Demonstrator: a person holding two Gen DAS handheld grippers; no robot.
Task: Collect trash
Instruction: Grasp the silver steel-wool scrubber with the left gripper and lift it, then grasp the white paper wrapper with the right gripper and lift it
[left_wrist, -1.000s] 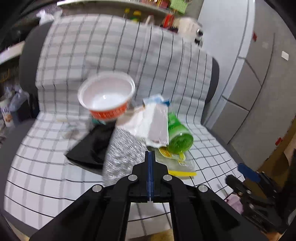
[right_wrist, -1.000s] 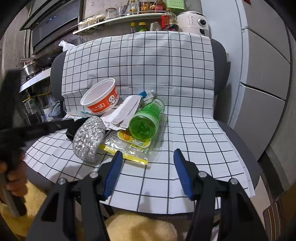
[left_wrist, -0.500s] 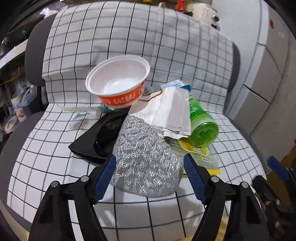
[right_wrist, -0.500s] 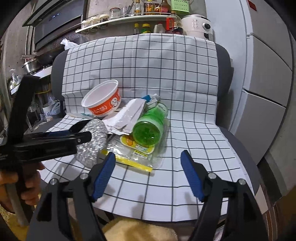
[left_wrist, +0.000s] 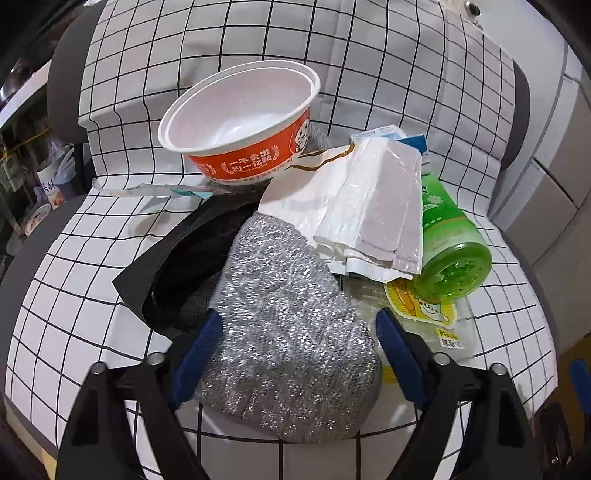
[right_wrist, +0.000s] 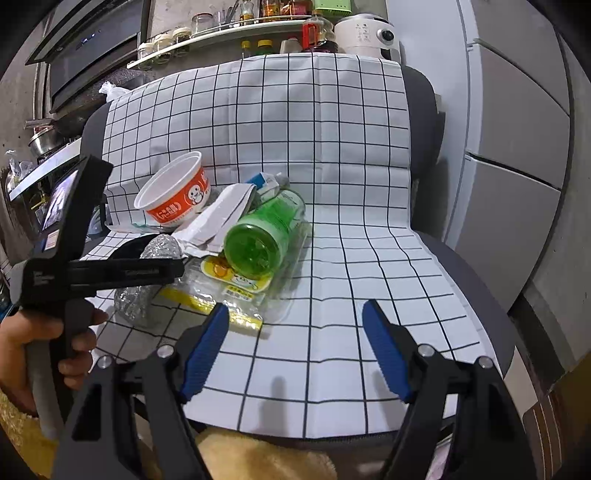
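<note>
My left tongs (left_wrist: 295, 354) gape wide astride the silver scouring pad (left_wrist: 291, 332), pads not yet pressing it; it lies at the front of the trash heap on the checked chair cover (left_wrist: 74, 295). It looks light, springy and snaggy, so I'd pinch its middle. My right tongs (right_wrist: 295, 350) stand wide and hold nothing.

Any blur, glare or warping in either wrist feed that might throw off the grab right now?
Left wrist: sharp, no motion blur; the silver scrubber sparkles with small highlights; the checked cloth has grid lines that bow strongly near the edges, and the corners go dark. Right wrist: sharp too, same fisheye bowing; faint shadows below the right gripper.
</note>
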